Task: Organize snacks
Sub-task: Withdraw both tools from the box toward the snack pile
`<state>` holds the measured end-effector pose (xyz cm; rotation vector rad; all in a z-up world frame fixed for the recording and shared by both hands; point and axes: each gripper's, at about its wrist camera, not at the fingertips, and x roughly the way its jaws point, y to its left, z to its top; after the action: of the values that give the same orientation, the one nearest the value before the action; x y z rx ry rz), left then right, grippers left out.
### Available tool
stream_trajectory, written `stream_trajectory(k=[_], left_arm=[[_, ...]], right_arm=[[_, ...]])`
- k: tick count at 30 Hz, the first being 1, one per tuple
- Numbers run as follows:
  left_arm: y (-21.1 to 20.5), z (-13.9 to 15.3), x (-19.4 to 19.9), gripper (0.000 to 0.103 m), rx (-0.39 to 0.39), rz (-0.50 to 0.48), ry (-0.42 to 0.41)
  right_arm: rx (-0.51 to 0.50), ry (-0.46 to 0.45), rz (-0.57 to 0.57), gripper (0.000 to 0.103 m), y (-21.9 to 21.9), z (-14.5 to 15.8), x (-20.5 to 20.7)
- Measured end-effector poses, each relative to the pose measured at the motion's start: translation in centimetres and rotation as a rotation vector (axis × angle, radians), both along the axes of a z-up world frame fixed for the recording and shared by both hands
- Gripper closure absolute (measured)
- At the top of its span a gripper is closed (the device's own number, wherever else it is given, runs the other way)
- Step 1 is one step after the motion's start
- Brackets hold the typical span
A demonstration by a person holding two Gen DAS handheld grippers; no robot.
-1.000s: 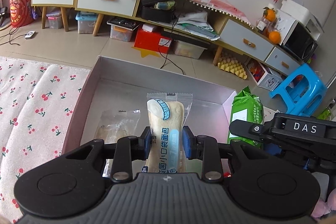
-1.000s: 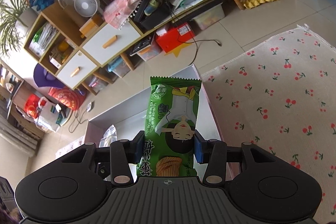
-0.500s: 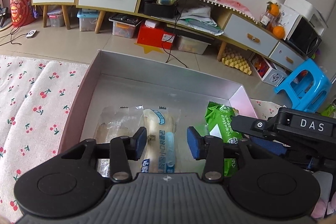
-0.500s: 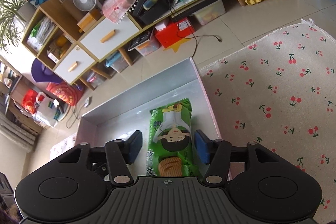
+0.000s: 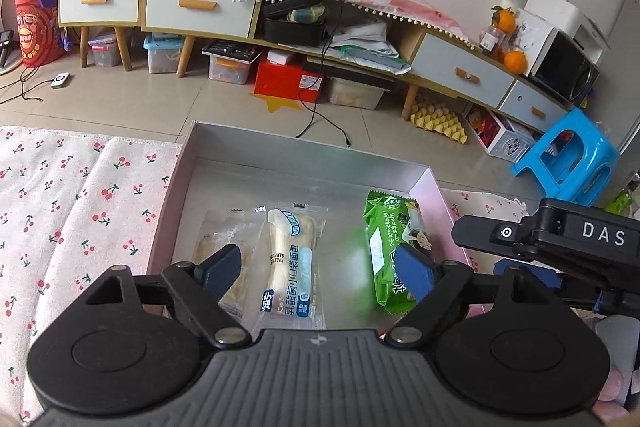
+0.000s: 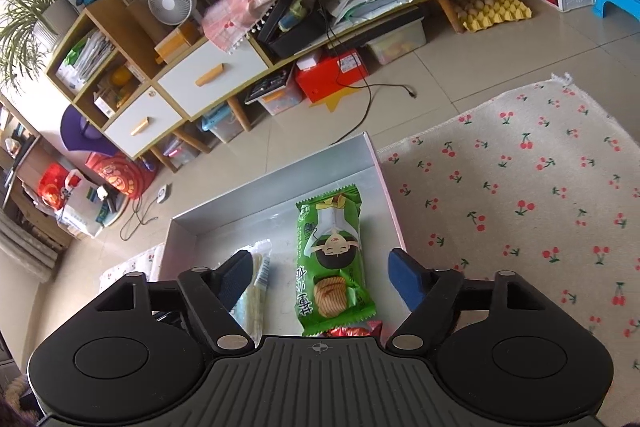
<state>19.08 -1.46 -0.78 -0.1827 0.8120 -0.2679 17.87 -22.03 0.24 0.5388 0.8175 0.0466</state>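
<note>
A shallow grey box (image 5: 304, 153) sits on the floor between cherry-print mats. Inside it lie a clear-wrapped pastry (image 5: 224, 239), a white bread stick packet (image 5: 290, 259) and a green snack packet (image 5: 390, 251). My left gripper (image 5: 320, 269) is open and empty, held above the bread packet. My right gripper (image 6: 322, 277) is open and empty above the green packet (image 6: 332, 259); the box wall (image 6: 276, 181) and the bread packet (image 6: 254, 291) show there too. The right gripper's body shows in the left wrist view (image 5: 560, 239).
Cherry-print mats lie left (image 5: 72, 211) and right (image 6: 520, 195) of the box. A low cabinet (image 5: 200, 7) with drawers, storage bins, a red box (image 5: 288, 81), cables and a blue stool (image 5: 568, 155) stand beyond on the tiled floor.
Both grippers opened and let go: the bread packet and the green packet now lie in the box. Both grippers have since opened wider and risen back a little.
</note>
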Motion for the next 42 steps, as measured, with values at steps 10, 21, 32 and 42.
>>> stream_trajectory(k=[10,21,32,42], left_arm=[[0.5,1.7,-3.1,0.003,0.087,0.007,0.0],[1.4,2.2,-6.7,0.001,0.19,-0.002,0.005],[2.3,1.0,-9.8,0.001,0.201,-0.022,-0.015],[2.7,-1.1,-10.2,0.001,0.266,-0.043,-0.002]], right_arm=[[-0.073,0.03,0.04,0.019,0.7,2.4,-4.1],[-0.096,0.074,0.041,0.008,1.1,2.9,-8.4],[-0.111,0.133,0.077,0.008,2.0,0.0,-11.9],[-0.211,0.207,0.097,0.008,2.0,-1.8,-12.9]])
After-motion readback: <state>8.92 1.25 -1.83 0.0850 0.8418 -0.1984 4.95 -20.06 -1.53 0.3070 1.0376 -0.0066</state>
